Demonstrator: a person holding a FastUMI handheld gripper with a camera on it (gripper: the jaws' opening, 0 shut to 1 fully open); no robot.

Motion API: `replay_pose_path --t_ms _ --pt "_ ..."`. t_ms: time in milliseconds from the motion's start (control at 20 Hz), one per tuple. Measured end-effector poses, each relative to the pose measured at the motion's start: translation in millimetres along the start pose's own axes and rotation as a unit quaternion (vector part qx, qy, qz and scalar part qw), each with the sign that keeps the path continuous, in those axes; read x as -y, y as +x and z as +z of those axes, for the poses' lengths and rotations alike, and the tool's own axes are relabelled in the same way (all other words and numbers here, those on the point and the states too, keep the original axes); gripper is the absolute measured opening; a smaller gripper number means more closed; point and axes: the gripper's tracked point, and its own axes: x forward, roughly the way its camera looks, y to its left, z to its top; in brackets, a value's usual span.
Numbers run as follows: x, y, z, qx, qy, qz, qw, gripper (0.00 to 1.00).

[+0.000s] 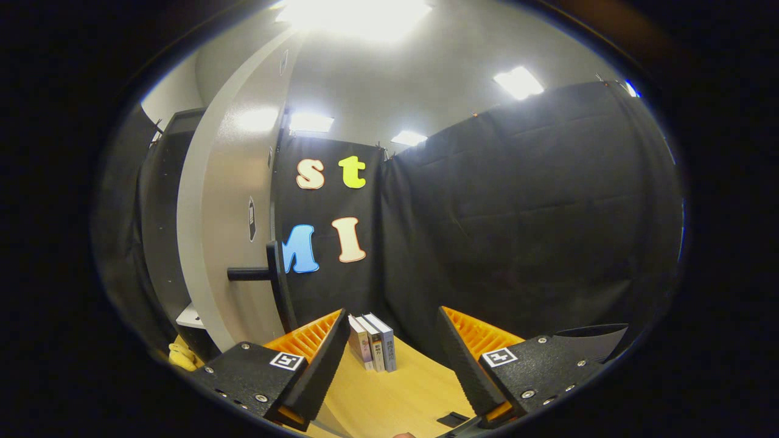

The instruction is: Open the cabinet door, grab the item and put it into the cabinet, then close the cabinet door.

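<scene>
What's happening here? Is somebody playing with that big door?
A person is holding a gripper whose two fingers are open and hold nothing. To its left, the grey cabinet door stands swung open, with its dark handle sticking out. Three books stand upright on the wooden table, just ahead between the fingers. Something yellow sits low beside the cabinet; I can't tell what it is. Nothing has been picked up yet.

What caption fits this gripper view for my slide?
Open tongs hold nothing, with upright books on the wooden table ahead and the cabinet door swung open beside them.
</scene>
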Motion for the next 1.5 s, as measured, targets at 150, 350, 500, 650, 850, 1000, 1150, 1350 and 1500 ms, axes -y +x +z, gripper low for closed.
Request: replay_pose_path --t_ms 150,350,500,650,850,1000,1150,1350,1500 --pt "-16.5 -7.6 -0.1 0.000 0.000 0.028 1.000 0.90" --pt "-35.2 -14.3 -0.8 -0.002 -0.002 0.061 0.998 0.91" --pt "-49.8 -19.2 -0.9 -0.005 -0.001 0.081 0.997 0.90" --pt "-64.4 -24.9 -0.9 -0.005 -0.001 0.096 0.995 0.90" --pt "-80.3 -30.0 -0.8 -0.006 0.002 0.115 0.993 0.91" --pt "-93.6 -34.3 -0.5 -0.006 0.002 0.129 0.992 0.90" --pt "-110.3 -38.3 -1.2 -0.009 0.004 0.142 0.990 0.90" --pt "-127.7 -36.9 -4.1 -0.014 0.011 0.158 0.987 0.90" --pt "-137.3 -35.0 -6.8 -0.017 0.014 0.164 0.986 0.90"
